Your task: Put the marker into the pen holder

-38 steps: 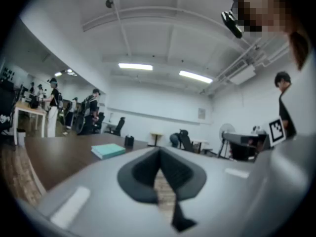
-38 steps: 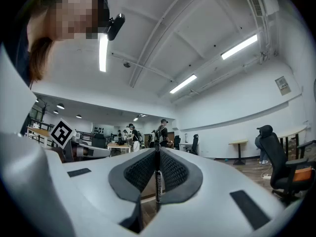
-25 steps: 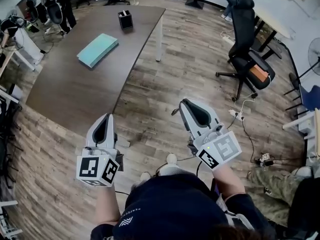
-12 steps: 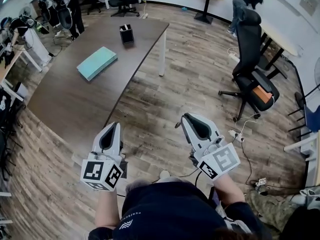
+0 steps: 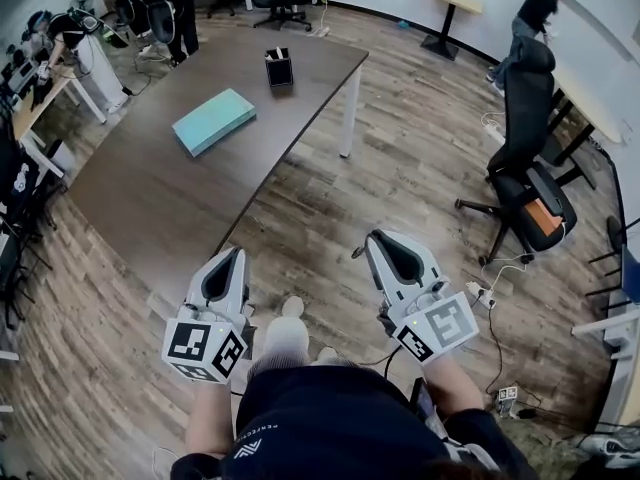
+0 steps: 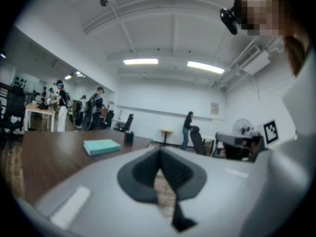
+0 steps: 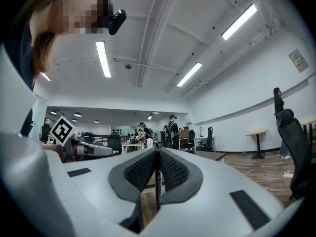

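Note:
A black pen holder (image 5: 279,69) stands at the far end of the dark brown table (image 5: 150,183), with a few pens sticking out of it. In the left gripper view the pen holder (image 6: 129,138) shows small and far off. My right gripper (image 5: 372,238) is shut on a thin black marker (image 7: 158,181), which runs upright between the pads. The marker's tip (image 5: 356,252) pokes out beside the jaws in the head view. My left gripper (image 5: 236,254) is shut with nothing in it. Both grippers hang over the wooden floor, short of the table's near corner.
A teal book (image 5: 213,120) lies on the table between me and the holder. A black office chair (image 5: 530,183) stands to the right, with cables and a power strip (image 5: 478,290) on the floor. People stand at desks beyond the table's far end.
The table, book and holder have shifted right and lower in the head view as the person steps forward, one foot now showing between the grippers. Both grippers stay shut.

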Demonstrator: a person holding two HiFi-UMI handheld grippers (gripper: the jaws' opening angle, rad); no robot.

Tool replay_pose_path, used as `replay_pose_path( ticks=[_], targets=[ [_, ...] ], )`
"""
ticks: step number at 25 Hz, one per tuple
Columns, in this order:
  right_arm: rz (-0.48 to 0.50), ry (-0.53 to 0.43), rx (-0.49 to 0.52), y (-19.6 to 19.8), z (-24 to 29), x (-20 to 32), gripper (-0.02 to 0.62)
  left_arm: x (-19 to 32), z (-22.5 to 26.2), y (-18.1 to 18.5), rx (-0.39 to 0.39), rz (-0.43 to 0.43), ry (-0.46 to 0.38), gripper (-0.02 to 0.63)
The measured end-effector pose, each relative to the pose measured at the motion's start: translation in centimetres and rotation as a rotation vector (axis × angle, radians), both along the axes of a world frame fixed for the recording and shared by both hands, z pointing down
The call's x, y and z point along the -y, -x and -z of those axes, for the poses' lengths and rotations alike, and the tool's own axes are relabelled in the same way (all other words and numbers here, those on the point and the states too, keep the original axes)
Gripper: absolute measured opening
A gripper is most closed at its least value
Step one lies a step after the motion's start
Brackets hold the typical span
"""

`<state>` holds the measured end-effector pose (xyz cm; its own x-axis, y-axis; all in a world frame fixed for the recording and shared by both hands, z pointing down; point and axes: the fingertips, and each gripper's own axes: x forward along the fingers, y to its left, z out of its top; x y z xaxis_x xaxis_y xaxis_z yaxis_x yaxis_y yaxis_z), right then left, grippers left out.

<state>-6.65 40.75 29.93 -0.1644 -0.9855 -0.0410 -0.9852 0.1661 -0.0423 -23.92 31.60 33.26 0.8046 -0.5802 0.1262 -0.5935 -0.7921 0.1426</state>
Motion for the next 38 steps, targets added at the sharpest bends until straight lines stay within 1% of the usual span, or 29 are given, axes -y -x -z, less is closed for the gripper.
replay_pose_path(
  ticks=[4, 7, 14, 20, 29, 33, 38],
  targets=[
    [0.012, 0.002, 0.005, -0.6, -0.2, 2.4, 0.024, 2.1, 0.0, -0.6, 0.003, 0.012, 0.0, 0.006],
    [0.007, -0.001, 0.002, -1.5, -0.1, 4.4, 0.023, 4.4, 0.0, -1.7, -0.006, 0.009, 0.0, 0.006],
    [-0.013, 0.033, -0.011, -4.8, -0.3, 10.5, 0.023, 11.3, -0.6, -7.0, -0.031, -0.04, 0.028, 0.006],
    [-0.01, 0.053, -0.018, -7.2, 0.2, 17.5, 0.023, 17.1, -1.0, -10.7, -0.019, -0.079, 0.057, 0.006],
    [0.027, 0.052, -0.023, -8.7, 0.6, 27.9, 0.023, 26.7, -0.7, -12.8, -0.015, -0.069, 0.054, 0.006],
    [0.034, 0.057, -0.016, -9.4, 0.3, 31.9, 0.024, 30.5, -0.9, -13.1, -0.017, -0.052, 0.058, 0.006],
    [0.045, 0.062, -0.017, -9.6, -0.3, 35.5, 0.023, 33.5, -2.1, -13.1, -0.018, -0.044, 0.074, 0.006]
  ],
)
